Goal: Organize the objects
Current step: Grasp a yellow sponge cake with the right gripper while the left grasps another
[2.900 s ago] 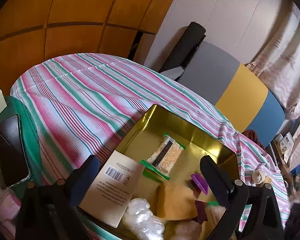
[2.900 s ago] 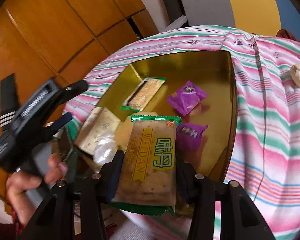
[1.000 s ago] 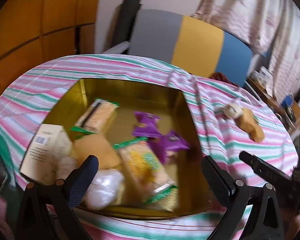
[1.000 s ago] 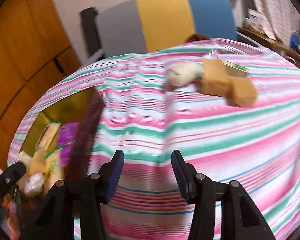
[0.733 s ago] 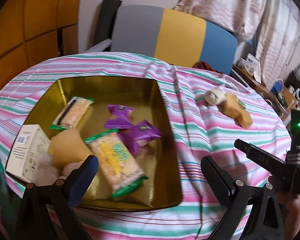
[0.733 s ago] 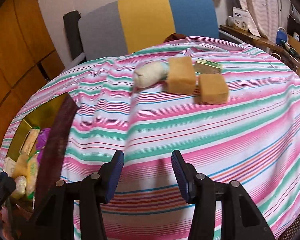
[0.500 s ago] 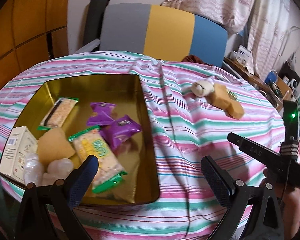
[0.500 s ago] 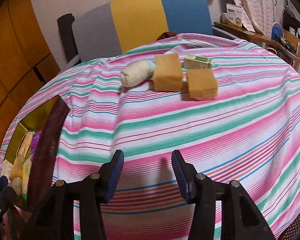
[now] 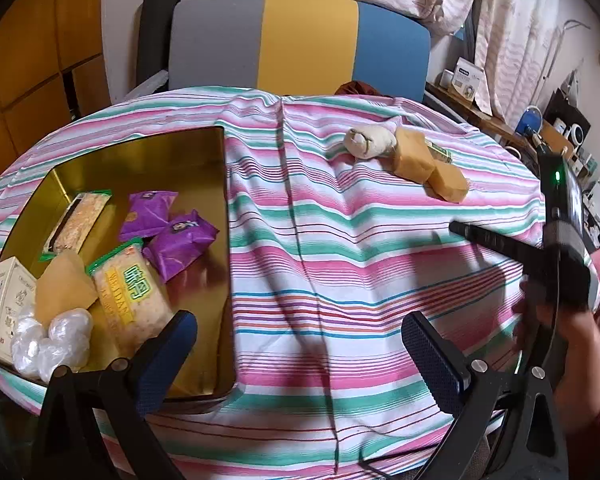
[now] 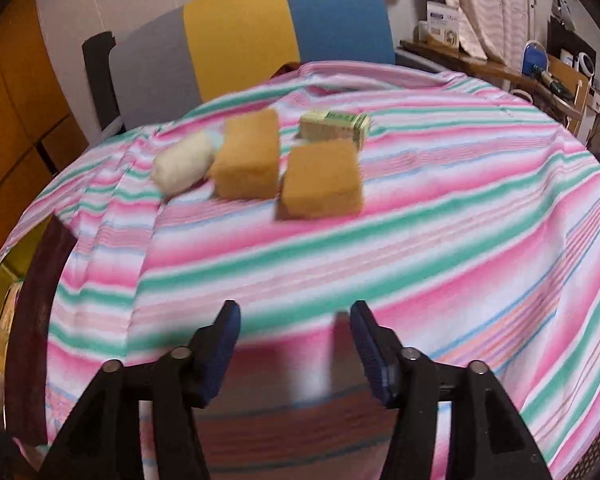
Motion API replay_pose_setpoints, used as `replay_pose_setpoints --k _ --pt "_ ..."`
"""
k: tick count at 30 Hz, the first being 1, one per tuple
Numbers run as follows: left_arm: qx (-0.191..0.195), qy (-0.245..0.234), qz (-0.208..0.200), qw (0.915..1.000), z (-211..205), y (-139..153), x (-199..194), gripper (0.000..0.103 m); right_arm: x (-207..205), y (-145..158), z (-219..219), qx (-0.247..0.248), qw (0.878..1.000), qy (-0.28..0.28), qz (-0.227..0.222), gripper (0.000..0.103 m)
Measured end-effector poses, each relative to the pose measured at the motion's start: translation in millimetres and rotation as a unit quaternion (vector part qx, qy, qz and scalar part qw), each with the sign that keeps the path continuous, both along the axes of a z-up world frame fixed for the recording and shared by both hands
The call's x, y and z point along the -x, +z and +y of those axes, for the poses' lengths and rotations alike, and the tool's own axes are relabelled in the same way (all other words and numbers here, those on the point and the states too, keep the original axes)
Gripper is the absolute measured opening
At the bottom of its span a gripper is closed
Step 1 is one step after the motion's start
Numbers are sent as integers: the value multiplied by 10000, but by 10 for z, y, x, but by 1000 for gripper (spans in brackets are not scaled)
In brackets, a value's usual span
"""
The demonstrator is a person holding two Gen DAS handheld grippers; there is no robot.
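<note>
Four loose items remain on the striped-cloth bench, well right of the gold rectangular tin: a white wrapped roll, two tan paper-wrapped blocks, and a green-printed small box. Both the right gripper and left gripper are released and empty. Fetching seems the step in hand; next, the right gripper likely advances to the nearest block.

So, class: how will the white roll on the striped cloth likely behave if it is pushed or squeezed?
The white roll looks rounded, so it may roll when nudged. Its soft, lumpy outline suggests it would squash under the tongs. It touches a tan block, which might shift too.
</note>
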State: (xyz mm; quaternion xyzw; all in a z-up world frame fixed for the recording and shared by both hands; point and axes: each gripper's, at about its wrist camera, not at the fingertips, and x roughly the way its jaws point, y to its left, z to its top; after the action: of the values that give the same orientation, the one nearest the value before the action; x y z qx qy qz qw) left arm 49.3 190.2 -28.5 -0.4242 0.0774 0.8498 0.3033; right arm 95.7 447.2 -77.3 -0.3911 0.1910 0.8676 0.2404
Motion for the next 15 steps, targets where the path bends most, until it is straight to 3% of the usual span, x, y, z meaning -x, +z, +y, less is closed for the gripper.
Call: replay_pose_setpoints --k 8,14,15 --pt "146 -106 -63 9998 151 -36 -5 103 466 118 450 -448 9988 -117 151 63" --pt "206 -24 -105 9997 195 -59 35 103 719 -183 647 -210 9997 -51 -80 62" --pt "209 -3 -108 9997 204 -65 47 103 706 -179 654 -225 9997 -64 -29 58"
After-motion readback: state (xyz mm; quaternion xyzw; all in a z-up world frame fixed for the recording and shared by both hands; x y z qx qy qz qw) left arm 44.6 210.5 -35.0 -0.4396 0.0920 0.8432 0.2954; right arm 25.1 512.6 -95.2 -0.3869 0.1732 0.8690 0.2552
